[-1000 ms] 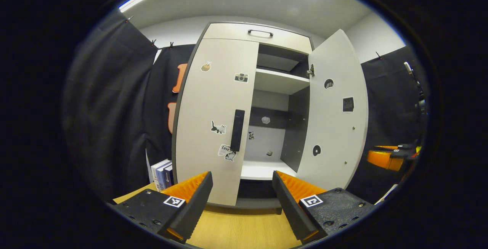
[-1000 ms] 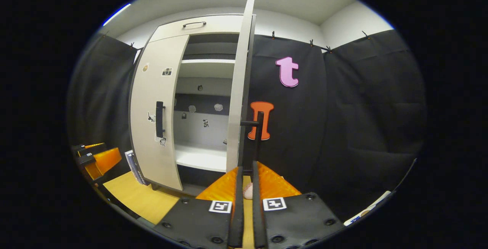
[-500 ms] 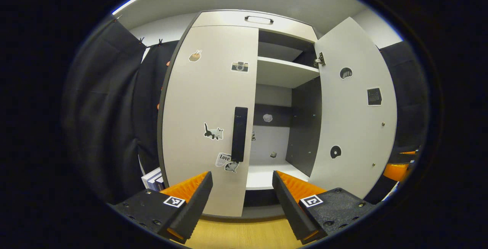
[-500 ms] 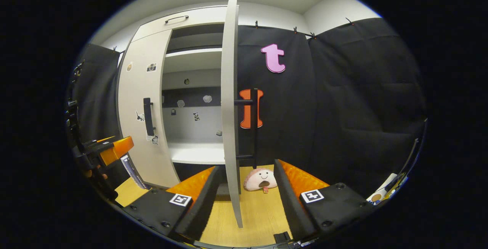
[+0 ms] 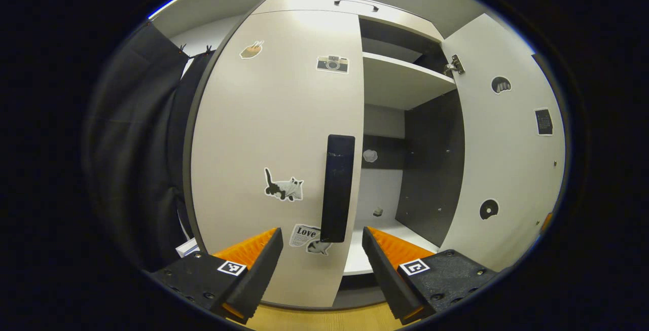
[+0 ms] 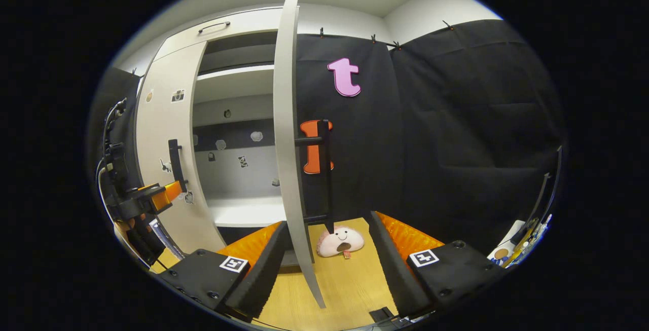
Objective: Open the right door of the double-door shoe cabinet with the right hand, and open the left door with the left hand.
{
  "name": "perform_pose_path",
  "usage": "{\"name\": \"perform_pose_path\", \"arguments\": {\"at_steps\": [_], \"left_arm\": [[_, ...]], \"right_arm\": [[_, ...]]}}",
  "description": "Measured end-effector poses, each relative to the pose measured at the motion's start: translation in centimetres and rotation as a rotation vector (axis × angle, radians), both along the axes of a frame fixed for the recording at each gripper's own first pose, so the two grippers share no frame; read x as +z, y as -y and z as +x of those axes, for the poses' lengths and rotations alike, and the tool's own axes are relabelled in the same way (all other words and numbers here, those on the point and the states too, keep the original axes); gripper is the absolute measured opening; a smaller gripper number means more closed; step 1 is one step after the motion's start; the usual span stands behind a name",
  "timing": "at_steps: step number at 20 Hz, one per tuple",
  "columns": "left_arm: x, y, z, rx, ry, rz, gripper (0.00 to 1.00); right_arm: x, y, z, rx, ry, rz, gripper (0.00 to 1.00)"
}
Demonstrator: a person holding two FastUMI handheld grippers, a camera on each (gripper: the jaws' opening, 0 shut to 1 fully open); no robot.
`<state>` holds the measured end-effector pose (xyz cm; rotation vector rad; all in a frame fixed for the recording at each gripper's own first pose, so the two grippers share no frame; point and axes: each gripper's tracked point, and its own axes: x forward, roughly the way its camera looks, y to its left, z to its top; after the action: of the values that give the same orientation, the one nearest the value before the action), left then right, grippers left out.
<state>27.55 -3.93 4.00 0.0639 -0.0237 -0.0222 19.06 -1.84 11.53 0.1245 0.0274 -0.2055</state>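
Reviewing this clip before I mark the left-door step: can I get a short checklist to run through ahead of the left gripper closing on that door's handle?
1. Right door swung open, shelves exposed: ok.
2. Right gripper open and off the right door handle: ok; the door's edge stands between its fingers, contact cannot tell.
3. Left door shut, waiting to be opened: ok.
4. Left gripper open wide enough for the left door handle: ok.
5. Handle's lower end centred between the left fingers: ok.
6. Fingers far enough forward to close around the handle: cannot tell.
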Motion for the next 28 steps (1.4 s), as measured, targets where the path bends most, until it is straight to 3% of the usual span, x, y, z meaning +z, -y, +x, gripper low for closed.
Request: {"name": "perform_pose_path", "arguments": {"at_steps": [10,14,15,18,20,22,26,28], "left_arm": [[0.3,0.0,4.9,-0.004,-0.017,0.023,0.91],[0.3,0.2,5.2,0.009,-0.005,0.045,0.74],[0.4,0.8,5.1,-0.009,-0.009,0.044,0.75],[0.3,1.7,5.2,-0.024,-0.015,0.052,0.45],[0.3,1.8,5.0,-0.018,-0.011,0.07,0.34],[0.2,1.8,5.1,-0.032,-0.002,0.085,0.31],[0.0,1.7,4.4,-0.046,-0.02,0.089,0.15],[-0.2,1.5,3.4,-0.065,-0.022,0.075,0.14]], "right_arm": [[0.4,-0.5,1.1,-0.028,0.01,0.041,1.0],[0.3,-1.1,1.5,-0.009,-0.005,0.046,1.0],[0.4,-1.5,1.6,0.004,-0.005,0.048,1.0],[0.3,-2.0,1.7,0.021,-0.023,0.017,0.98],[0.2,-1.5,1.5,0.013,-0.032,-0.013,1.0],[0.2,-1.5,1.6,0.01,-0.035,-0.019,1.0],[0.2,-1.6,1.5,0.011,-0.04,-0.021,1.0],[0.3,-2.0,1.5,0.022,-0.033,-0.017,1.0]]}}
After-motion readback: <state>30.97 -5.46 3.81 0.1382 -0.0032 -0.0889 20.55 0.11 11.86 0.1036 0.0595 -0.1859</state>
